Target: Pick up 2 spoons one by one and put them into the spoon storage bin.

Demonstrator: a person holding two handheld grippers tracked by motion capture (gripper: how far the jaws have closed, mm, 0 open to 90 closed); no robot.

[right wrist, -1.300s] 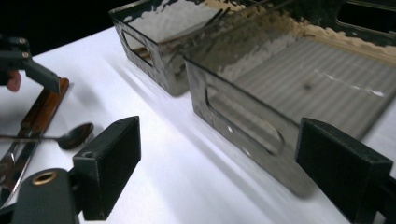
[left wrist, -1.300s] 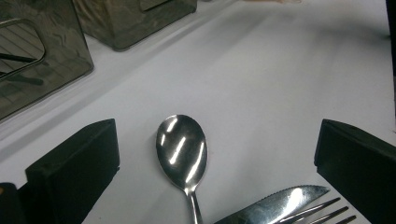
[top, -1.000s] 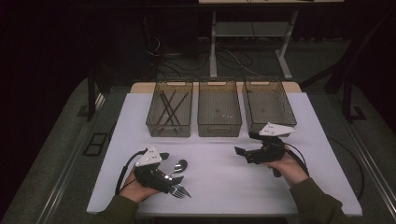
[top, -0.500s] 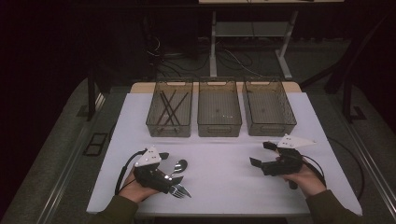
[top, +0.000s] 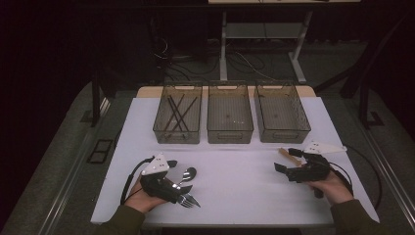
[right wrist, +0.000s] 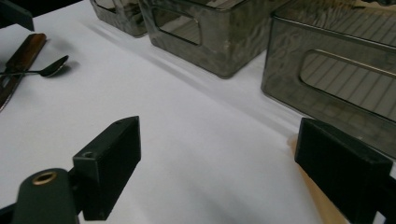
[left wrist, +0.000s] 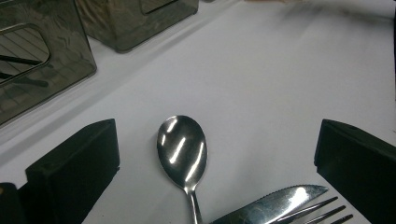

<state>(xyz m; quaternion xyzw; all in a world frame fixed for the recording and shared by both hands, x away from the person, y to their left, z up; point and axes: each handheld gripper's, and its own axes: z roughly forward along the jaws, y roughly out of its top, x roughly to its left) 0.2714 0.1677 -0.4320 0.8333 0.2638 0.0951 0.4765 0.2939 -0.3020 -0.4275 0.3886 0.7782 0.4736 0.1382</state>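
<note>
- Between the two black jaws of the left claw (left wrist: 205, 154), a shiny steel spoon (left wrist: 183, 151) lies flat on the white table (top: 235, 171), bowl up and pointing away from the hand; the jaws stand wide to either side and do not touch it.
- Just beside the spoon's handle lie a serrated steel knife (left wrist: 271, 205) and the tines of a steel fork (left wrist: 322, 210), all at the table's near left.
- Near the table's right edge, the right claw (top: 286, 160) is held low over the surface, jaws wide with nothing between them.
- Just beside its far jaw lies a pale wooden stick (top: 289, 154), flat on the table.
- Along the far side stand three smoked clear plastic bins in a row: the left bin (top: 161, 131) holds dark thin sticks, the middle bin (top: 230, 134) and right bin (top: 284, 133) look bare.
</note>
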